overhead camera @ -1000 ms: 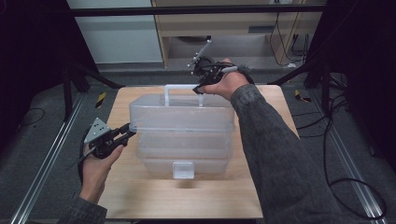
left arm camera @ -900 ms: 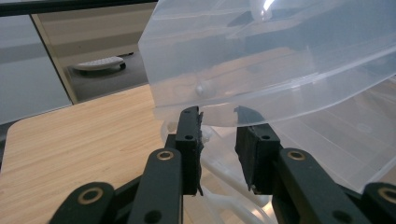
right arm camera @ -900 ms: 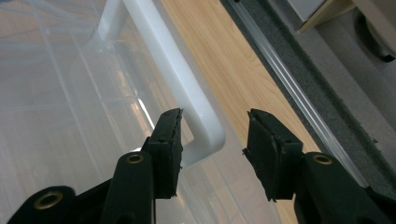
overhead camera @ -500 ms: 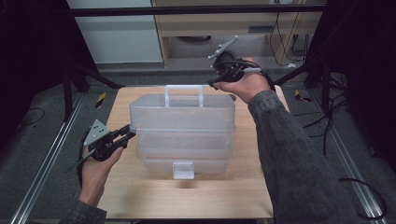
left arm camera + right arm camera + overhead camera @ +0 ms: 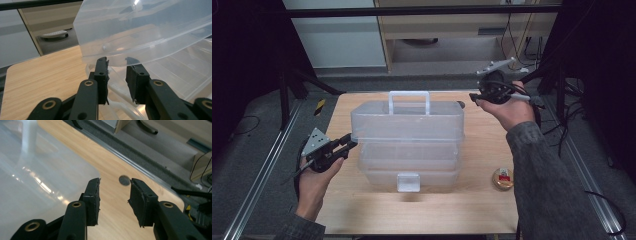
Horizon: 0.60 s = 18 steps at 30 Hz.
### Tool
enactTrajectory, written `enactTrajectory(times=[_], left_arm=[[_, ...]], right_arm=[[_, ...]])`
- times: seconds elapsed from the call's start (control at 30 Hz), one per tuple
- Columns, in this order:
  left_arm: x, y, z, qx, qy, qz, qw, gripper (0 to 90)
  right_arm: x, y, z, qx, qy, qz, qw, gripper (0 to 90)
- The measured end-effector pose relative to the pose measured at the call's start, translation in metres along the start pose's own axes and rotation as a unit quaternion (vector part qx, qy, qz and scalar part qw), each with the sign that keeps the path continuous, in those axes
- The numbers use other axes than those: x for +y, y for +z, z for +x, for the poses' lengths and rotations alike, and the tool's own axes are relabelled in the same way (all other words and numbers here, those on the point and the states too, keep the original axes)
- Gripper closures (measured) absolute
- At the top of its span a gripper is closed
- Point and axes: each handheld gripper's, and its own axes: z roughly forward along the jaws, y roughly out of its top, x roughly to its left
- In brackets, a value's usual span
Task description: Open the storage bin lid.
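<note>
A clear plastic tiered toolbox (image 5: 409, 130) with a white handle (image 5: 409, 94) stands in the middle of the wooden table (image 5: 362, 210). My left gripper (image 5: 351, 145) is at the box's left end. In the left gripper view its jaws (image 5: 116, 60) stand apart, with their tips at the lower rim of the raised upper tray (image 5: 150, 30); no pad visibly presses on it. My right gripper (image 5: 473, 97) hovers over the table's back right, off the box's corner (image 5: 37, 182). Its jaws (image 5: 115, 181) have just been closing, with nothing between them.
A small round tin (image 5: 503, 178) with a red label lies near the table's front right. A dark round spot (image 5: 124, 180) marks the wood beyond the right jaws. Metal rails (image 5: 257, 185) flank the table, and cables (image 5: 572, 115) trail at the right.
My right hand has left the box's handle and swung right and a little nearer, to the table's back right. The left hand and the box have stayed put.
</note>
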Motion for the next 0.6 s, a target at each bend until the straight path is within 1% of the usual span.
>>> enactTrajectory(times=[0.03, 0.07, 0.1, 0.13, 0.17, 0.2, 0.23, 0.27, 0.3, 0.33, 0.4, 0.43, 0.47, 0.6], left_arm=[[0.000, 0.000, 0.000, 0.000, 0.000, 0.000, 1.0000, 70.8], [0.000, 0.000, 0.000, 0.000, 0.001, 0.001, 1.0000, 70.8], [0.001, -0.001, 0.000, -0.001, 0.002, 0.002, 1.0000, 70.9], [0.001, -0.001, 0.000, -0.001, 0.004, 0.003, 1.0000, 70.9], [0.001, -0.001, 0.000, -0.001, 0.004, 0.003, 1.0000, 70.9], [0.003, -0.001, 0.000, -0.001, 0.005, 0.004, 1.0000, 70.9], [0.003, -0.001, 0.000, -0.001, 0.005, 0.004, 1.0000, 70.9], [0.004, -0.001, 0.001, -0.001, 0.007, 0.005, 1.0000, 70.9], [0.004, -0.001, 0.001, -0.001, 0.007, 0.005, 1.0000, 70.9], [0.005, -0.001, 0.001, -0.001, 0.007, 0.005, 1.0000, 70.9], [0.006, 0.000, 0.002, 0.000, 0.006, 0.006, 1.0000, 70.9], [0.006, 0.000, 0.002, 0.000, 0.006, 0.006, 1.0000, 70.9], [0.007, 0.001, 0.003, -0.002, 0.004, 0.005, 1.0000, 70.9], [0.009, 0.001, 0.005, -0.004, 0.005, 0.004, 1.0000, 70.8]], right_arm=[[0.000, 0.000, 0.000, 0.000, 0.000, 0.000, 1.0000, 60.2], [-0.008, 0.000, -0.001, 0.001, 0.005, 0.003, 1.0000, 61.0], [-0.022, -0.001, 0.000, -0.003, 0.011, 0.003, 0.9999, 63.2], [-0.028, -0.001, 0.001, -0.005, 0.016, 0.004, 0.9999, 64.3], [-0.028, -0.001, 0.001, -0.005, 0.016, 0.004, 0.9999, 64.3], [-0.043, -0.002, 0.004, -0.006, 0.027, 0.002, 0.9996, 66.1], [-0.043, -0.002, 0.004, -0.006, 0.027, 0.002, 0.9996, 66.1], [-0.047, -0.002, 0.006, -0.006, 0.029, 0.000, 0.9996, 67.3], [-0.054, -0.003, 0.009, -0.005, 0.035, 0.000, 0.9994, 68.4], [-0.065, -0.003, 0.015, -0.006, 0.044, -0.002, 0.9990, 71.3], [-0.074, -0.003, 0.020, -0.006, 0.053, -0.004, 0.9986, 73.1], [-0.074, -0.003, 0.020, -0.006, 0.053, -0.004, 0.9986, 73.1], [-0.085, -0.003, 0.028, -0.007, 0.064, -0.007, 0.9979, 75.0], [-0.101, -0.002, 0.041, -0.002, 0.081, -0.014, 0.9966, 76.5]])
